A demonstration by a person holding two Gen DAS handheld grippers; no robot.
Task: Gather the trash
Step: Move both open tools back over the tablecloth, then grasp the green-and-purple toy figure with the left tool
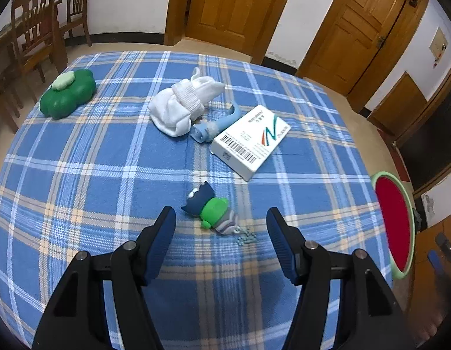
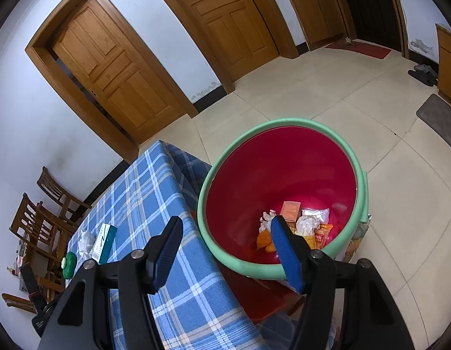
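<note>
The bin [image 2: 280, 192] beside the worktop [image 1: 79, 175] already holds wrappers and crumpled paper [image 2: 310, 221], while the white box [image 1: 250, 140] lies beyond the left claw [image 1: 221, 227]; both it and the right claw [image 2: 225, 239] gape empty.

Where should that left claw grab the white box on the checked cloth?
Across its short width, from above. The white box lies flat, long and thin, angled on the tablecloth. One long side is free; the blue tube sits close against the other, so a finger must slip in there. The left gripper is open.
</note>
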